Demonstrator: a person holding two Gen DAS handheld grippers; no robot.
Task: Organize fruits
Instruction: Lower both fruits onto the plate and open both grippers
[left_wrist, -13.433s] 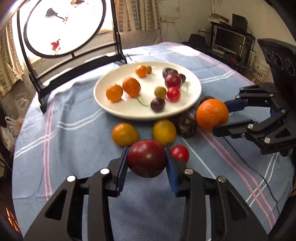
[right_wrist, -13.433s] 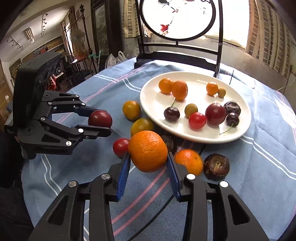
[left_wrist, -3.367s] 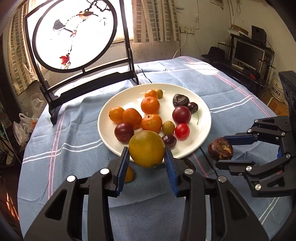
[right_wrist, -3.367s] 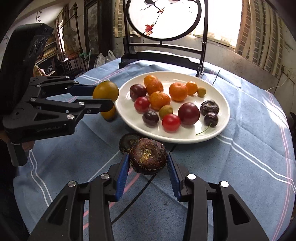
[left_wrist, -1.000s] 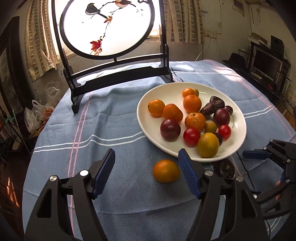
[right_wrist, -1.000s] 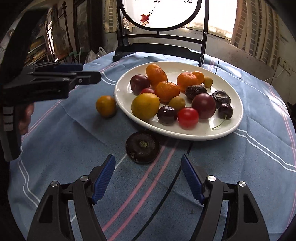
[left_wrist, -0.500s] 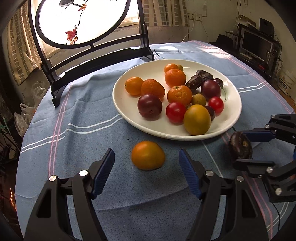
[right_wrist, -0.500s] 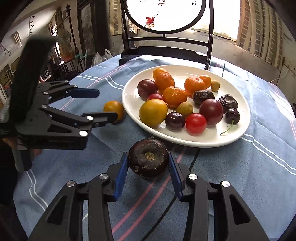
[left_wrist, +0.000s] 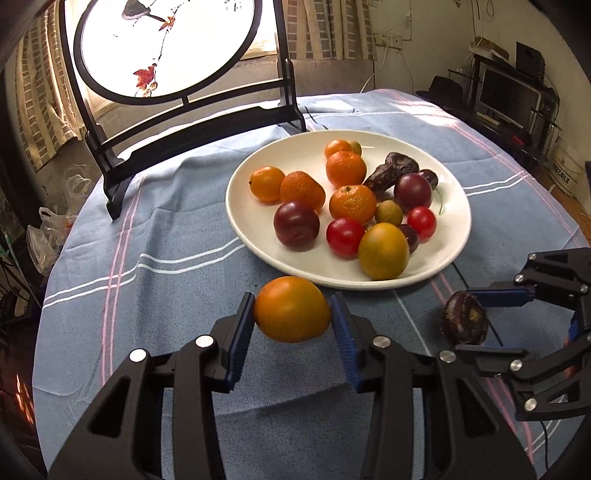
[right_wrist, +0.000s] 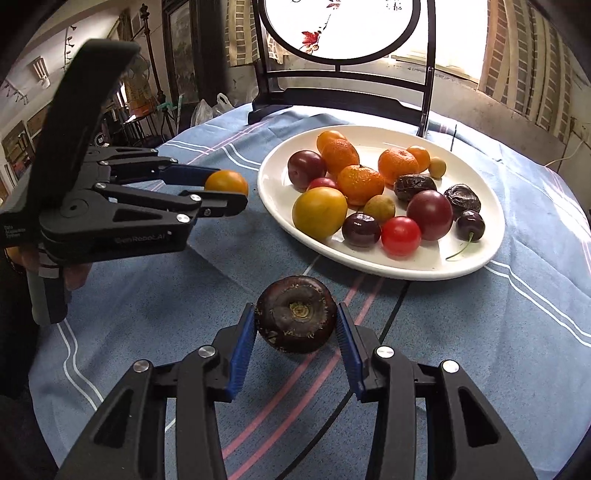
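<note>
At the lower centre of the left wrist view, the left gripper (left_wrist: 292, 325) is closing on an orange fruit (left_wrist: 291, 309), pads touching its sides. The right gripper (right_wrist: 296, 332) clenches a dark fruit (right_wrist: 296, 314), lower centre of its view. Both fruits sit just short of the plate (left_wrist: 251, 221), which holds 13 fruits.

The right gripper (right_wrist: 295, 334) squeezes a round dark brown fruit (right_wrist: 296, 314) between its blue pads, above the blue striped tablecloth (right_wrist: 461, 332). To the left, the left gripper (right_wrist: 225, 192) is closing on a small orange fruit (right_wrist: 226, 182). Behind them sits a big white plate (right_wrist: 424, 267) full of fruit.
</note>
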